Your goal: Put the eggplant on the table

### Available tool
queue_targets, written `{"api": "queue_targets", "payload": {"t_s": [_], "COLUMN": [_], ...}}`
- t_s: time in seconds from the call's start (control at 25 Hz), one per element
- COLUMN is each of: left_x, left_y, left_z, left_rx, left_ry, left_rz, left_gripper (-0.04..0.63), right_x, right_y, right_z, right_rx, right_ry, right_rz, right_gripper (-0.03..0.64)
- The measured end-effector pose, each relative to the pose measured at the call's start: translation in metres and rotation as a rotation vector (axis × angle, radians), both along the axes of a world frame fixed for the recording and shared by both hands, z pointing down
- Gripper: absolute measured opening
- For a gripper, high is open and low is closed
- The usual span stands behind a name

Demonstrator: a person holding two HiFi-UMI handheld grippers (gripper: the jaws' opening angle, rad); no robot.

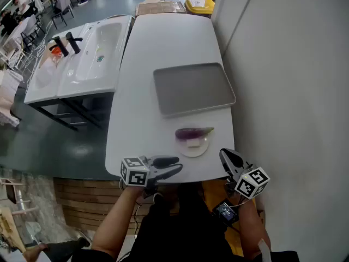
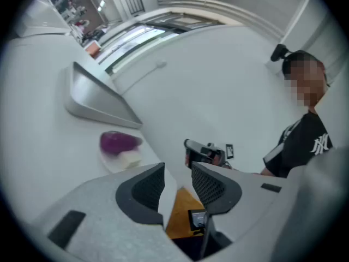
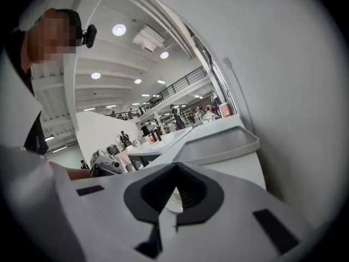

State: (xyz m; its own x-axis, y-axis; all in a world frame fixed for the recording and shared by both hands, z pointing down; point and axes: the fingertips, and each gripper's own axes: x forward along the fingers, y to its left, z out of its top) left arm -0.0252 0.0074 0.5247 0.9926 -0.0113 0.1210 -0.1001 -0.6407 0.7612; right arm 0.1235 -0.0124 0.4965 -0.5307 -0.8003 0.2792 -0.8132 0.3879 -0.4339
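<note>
- My left gripper [image 2: 177,171] hovers at the near edge of the white table [image 1: 163,53], pointing across towards the wall side. Its fingers [image 2: 144,192] are spread with nothing between them.
- My right gripper [image 3: 175,171] hangs off the table's near right corner. Its fingers [image 3: 193,192] are pressed together and pinch nothing.
- The head view has the two grippers well apart. The left one [image 1: 179,165] is just below the table edge and the right one [image 1: 224,156] is close to the wall.
- There's the eggplant [image 1: 193,132], purple with its green stem end towards the wall. It lies across the far side of a small white plate [image 1: 194,149].
- That plate sits on the table near the front edge, between my two grippers and a little beyond them.
- Neither gripper touches the eggplant [image 2: 117,142] or the plate.
- Just past the plate lies a flat grey tray [image 1: 193,88], empty and skewed a little on the tabletop.
- To the left of the table stands a white sink unit [image 1: 82,53] with dark taps.
- A yellow bin [image 1: 199,5] sits beyond the table's far end.
</note>
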Motion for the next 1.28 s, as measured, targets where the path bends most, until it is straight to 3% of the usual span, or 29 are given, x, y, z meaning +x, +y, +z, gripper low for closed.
{"api": "queue_targets", "payload": {"t_s": [0.32, 0.36, 0.4, 0.48, 0.68, 0.76, 0.84, 1.08, 1.28], "left_x": [0.021, 0.021, 0.021, 0.028, 0.049, 0.046, 0.040, 0.036, 0.020], "left_y": [-0.094, -0.101, -0.105, -0.108, -0.123, -0.124, -0.117, -0.080, -0.059], "left_z": [0.078, 0.086, 0.093, 0.104, 0.106, 0.111, 0.115, 0.104, 0.080], "left_rx": [-0.233, -0.250, -0.263, -0.290, -0.327, -0.337, -0.365, -0.487, -0.456], "left_ry": [-0.358, -0.406, -0.448, -0.483, -0.473, -0.483, -0.464, -0.337, -0.235], "left_rz": [-0.297, -0.314, -0.318, -0.311, -0.339, -0.345, -0.340, -0.338, -0.314], "left_gripper": [0.141, 0.143, 0.152, 0.164, 0.159, 0.132, 0.034, 0.023, 0.023], "right_x": [0.033, 0.031, 0.028, 0.022, 0.017, 0.022, 0.026, 0.026, 0.009], "right_y": [-0.069, -0.072, -0.074, -0.078, -0.091, -0.092, -0.087, -0.061, -0.037], "right_z": [0.094, 0.107, 0.119, 0.134, 0.142, 0.149, 0.156, 0.135, 0.099], "right_rx": [-0.419, -0.483, -0.542, -0.624, -0.678, -0.701, -0.741, -0.770, -0.764], "right_ry": [-0.005, -0.015, -0.022, -0.018, 0.029, 0.006, -0.085, -0.319, -0.525], "right_rz": [-0.135, -0.159, -0.183, -0.217, -0.237, -0.206, -0.179, -0.209, -0.236], "right_gripper": [0.012, 0.052, 0.137, 0.169, 0.160, 0.103, 0.041, 0.020, 0.012]}}
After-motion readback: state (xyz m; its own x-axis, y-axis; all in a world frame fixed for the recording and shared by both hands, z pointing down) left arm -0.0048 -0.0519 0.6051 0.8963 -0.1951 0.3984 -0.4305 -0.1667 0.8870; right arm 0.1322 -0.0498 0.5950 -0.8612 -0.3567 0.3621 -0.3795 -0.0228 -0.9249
